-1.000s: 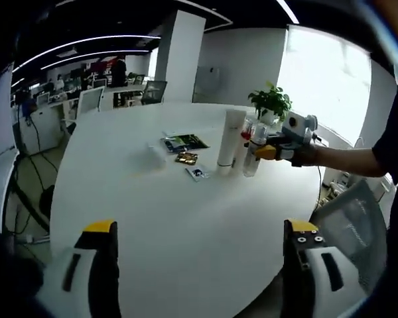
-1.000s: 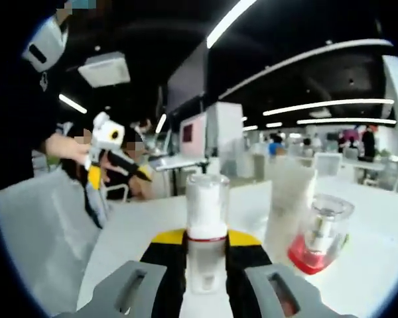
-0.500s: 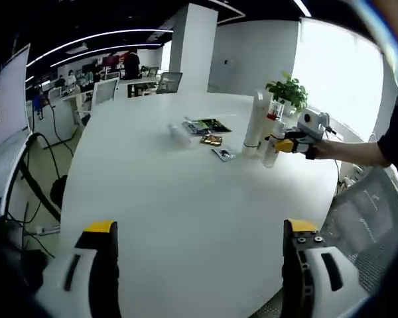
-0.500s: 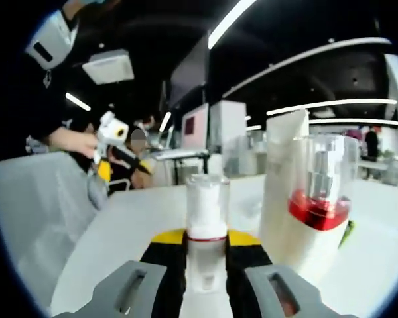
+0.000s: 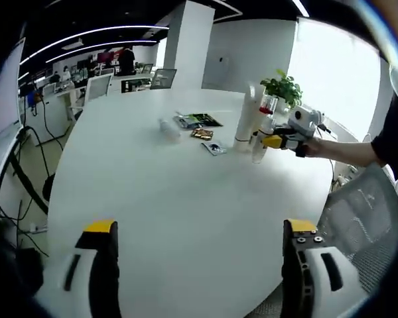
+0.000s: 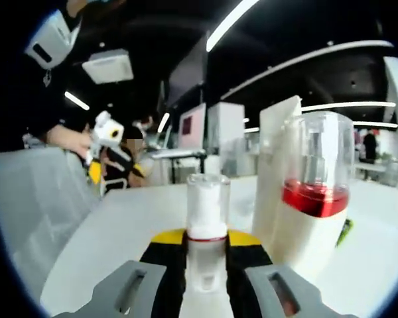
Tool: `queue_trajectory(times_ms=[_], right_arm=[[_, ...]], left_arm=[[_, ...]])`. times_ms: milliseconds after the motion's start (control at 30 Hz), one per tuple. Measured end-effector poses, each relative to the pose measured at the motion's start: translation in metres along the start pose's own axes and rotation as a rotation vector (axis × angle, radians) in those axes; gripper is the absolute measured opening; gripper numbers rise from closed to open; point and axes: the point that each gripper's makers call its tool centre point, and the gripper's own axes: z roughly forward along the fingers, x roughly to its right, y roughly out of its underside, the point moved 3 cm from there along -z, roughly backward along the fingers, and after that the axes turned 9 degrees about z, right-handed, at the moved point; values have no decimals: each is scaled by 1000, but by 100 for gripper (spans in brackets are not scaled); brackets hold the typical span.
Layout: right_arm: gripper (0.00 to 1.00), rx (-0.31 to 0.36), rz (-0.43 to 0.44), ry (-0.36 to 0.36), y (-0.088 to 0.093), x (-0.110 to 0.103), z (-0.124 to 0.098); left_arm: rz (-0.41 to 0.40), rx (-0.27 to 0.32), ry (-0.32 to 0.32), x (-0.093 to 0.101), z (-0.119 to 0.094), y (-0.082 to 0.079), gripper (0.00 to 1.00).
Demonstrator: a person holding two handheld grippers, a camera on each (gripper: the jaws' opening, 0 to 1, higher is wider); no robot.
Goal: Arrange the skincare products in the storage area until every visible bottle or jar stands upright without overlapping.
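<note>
Left gripper view: my left gripper point(image 5: 199, 265) at bottom of frame, jaws wide apart, held nothing, above white table point(image 5: 172, 192). Upper right: tall white tube point(image 5: 245, 124) upright, my right gripper point(image 5: 270, 140) beside it.

Right gripper view: my right gripper point(image 6: 206, 248) clamped on small clear bottle point(image 6: 207, 225), center. Red-collared pump bottle point(image 6: 315, 199) upright at right, tube point(image 6: 273, 165) behind it.

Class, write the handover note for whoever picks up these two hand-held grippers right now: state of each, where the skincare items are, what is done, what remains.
Left hand-held gripper: open, holding nothing, above the near side of the white table.
Right hand-held gripper: shut on the small clear-capped bottle, held upright.
Beside it stand the tall white tube and the red-collared pump bottle, both upright.
Left: set the held bottle down upright clear of those two. A clear item across the table looks to be lying down; check it, and the flat packets nearby.
</note>
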Motion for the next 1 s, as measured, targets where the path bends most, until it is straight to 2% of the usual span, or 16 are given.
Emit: queue_trajectory(times_ms=[567,1000], right_arm=[[15,3,12,-2,4,2,3],[20,-30,18,-13,12,0,3]], left_arm=[[0,-24,20,2,10,8,98],[4,-35,29,5,14,10,98]])
